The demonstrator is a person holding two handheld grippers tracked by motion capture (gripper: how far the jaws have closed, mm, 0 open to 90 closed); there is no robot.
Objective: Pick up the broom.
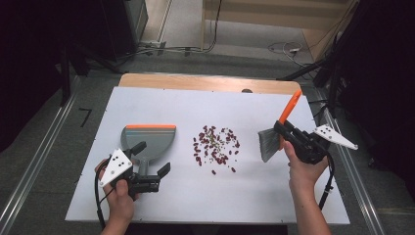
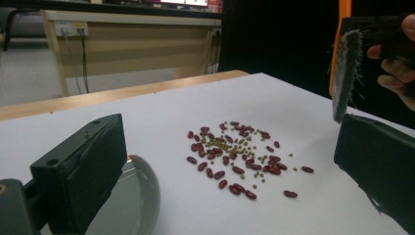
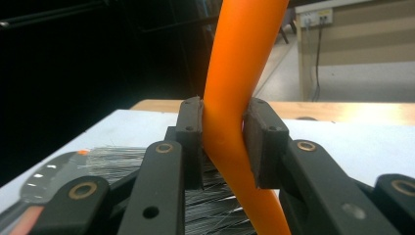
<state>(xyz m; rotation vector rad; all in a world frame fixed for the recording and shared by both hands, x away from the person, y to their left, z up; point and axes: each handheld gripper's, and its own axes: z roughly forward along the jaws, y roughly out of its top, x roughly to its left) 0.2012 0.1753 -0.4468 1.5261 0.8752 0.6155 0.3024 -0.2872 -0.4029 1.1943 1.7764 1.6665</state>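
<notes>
Right tongs point(image 1: 288, 133) clamp brush point(image 1: 268, 144) by its orange handle, airborne right of beans point(image 1: 215, 147). Left tongs point(image 1: 151, 159) gape empty over dustpan point(image 1: 149, 139). Risk: hard sweep scatters beans off worktop point(image 1: 205, 200); handle twists in grip.

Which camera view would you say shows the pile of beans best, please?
The left gripper view: the pile of beans lies close, red and small green ones distinct. The high view shows the pile whole but tiny. The right gripper view shows brush handle instead.

White table top point(image 1: 147, 105), wooden strip along far edge. Grey dustpan point(image 1: 149, 142) with orange rim lying flat at left. Loose heap of red beans point(image 1: 215, 147) mixed with small green ones at centre, well apart from dustpan.
</notes>
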